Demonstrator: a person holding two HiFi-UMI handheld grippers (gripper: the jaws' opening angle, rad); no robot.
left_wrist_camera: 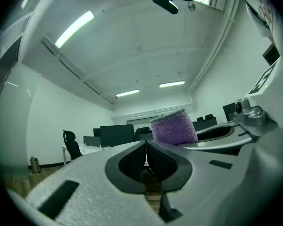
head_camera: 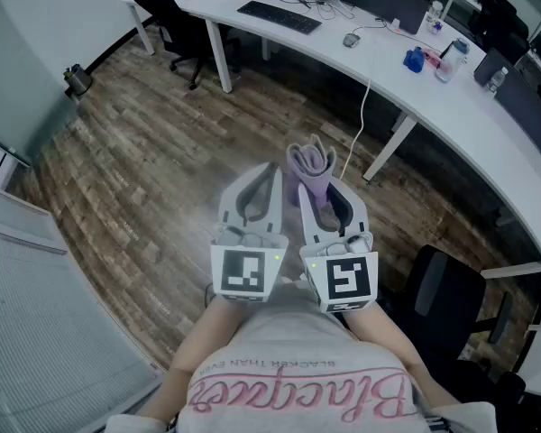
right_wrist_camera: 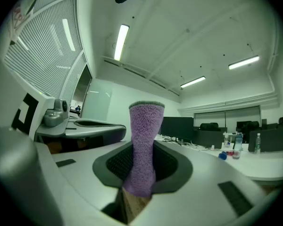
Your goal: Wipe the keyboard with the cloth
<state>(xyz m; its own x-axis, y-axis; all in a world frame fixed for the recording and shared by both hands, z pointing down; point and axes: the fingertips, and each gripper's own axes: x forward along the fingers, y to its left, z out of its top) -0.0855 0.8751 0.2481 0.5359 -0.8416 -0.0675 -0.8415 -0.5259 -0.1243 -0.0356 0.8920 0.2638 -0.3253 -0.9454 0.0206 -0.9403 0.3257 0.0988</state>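
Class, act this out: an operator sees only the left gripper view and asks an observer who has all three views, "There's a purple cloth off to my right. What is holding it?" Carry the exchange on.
Observer: The right gripper has it. Its own view shows the purple cloth standing upright, pinched between the jaws.
Operator: Where is the keyboard?
Observer: In the head view a black keyboard lies on the long white desk, well ahead of both grippers.
Operator: So what is underneath us now?
Observer: The head view shows the left gripper and the right one side by side over the wooden floor, not over the desk.
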